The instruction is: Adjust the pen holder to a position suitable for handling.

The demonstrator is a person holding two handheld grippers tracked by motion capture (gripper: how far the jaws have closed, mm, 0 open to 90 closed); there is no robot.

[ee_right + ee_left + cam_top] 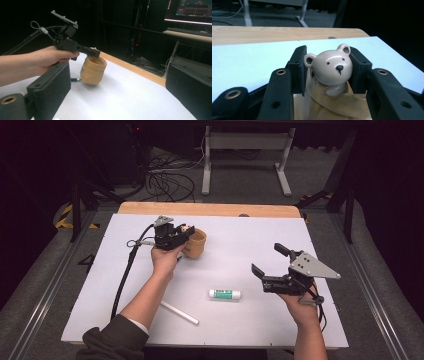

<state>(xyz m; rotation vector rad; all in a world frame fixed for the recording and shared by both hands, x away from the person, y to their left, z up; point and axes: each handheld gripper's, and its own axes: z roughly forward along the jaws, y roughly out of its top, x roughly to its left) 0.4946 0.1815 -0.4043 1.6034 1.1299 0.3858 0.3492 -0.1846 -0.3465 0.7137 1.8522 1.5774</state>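
A tan soft pouch (196,245) with a beige bear head (329,67) at its mouth stands at the back left of the white table (240,235). My left gripper (187,231) is shut on the bear head, one black pad against each ear. In the right gripper view the pouch (93,71) leans slightly under that left gripper (93,52); whether its base rests on the table I cannot tell. My right gripper (268,259) hovers at the right side of the table, jaws open and nothing between them.
A white and green glue stick (224,294) lies near the table's middle front. A white rod (179,312) lies by the left forearm. A small blue-tipped item (74,80) lies behind the pouch. A wooden strip (210,209) edges the far side.
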